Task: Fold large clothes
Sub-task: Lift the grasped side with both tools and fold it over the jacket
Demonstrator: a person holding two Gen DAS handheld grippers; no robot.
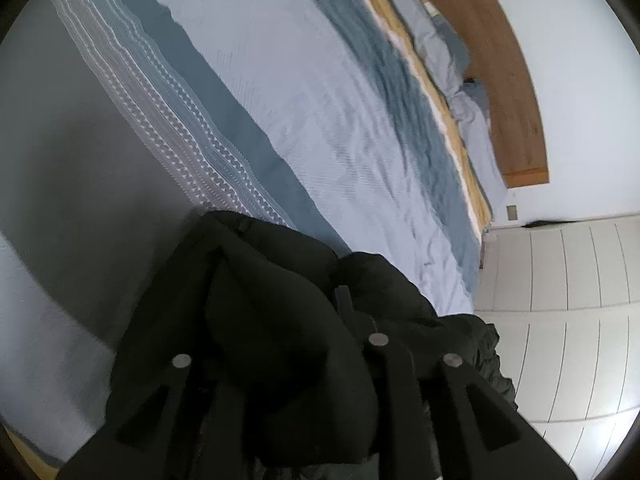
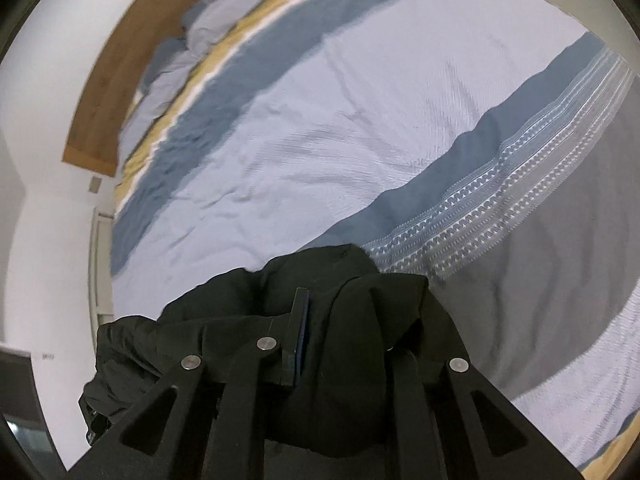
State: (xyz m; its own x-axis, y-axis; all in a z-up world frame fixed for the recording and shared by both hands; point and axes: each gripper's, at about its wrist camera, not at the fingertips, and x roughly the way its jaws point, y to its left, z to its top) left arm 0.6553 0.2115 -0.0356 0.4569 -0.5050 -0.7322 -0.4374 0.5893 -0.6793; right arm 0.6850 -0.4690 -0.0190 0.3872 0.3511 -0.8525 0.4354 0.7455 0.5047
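Observation:
A black garment [image 1: 256,320] is bunched over my left gripper [image 1: 320,300] and hangs above the bed. One dark finger [image 1: 344,300] shows and the other is buried under the cloth, with the jaws nearly together on the fabric. In the right wrist view the same black garment [image 2: 224,320] drapes over my right gripper [image 2: 324,304]. That gripper is closed on the cloth, with one blue-padded finger [image 2: 298,320] visible and the other covered. Part of the garment sags off to the side below both grippers.
A striped duvet [image 1: 300,80] in light blue, dark blue, a patterned band and grey covers the bed [image 2: 320,120]. Pillows [image 1: 440,40] lie against a wooden headboard [image 1: 500,60]. Pale floor tiles [image 1: 560,320] and a white wall [image 2: 48,220] lie beside the bed.

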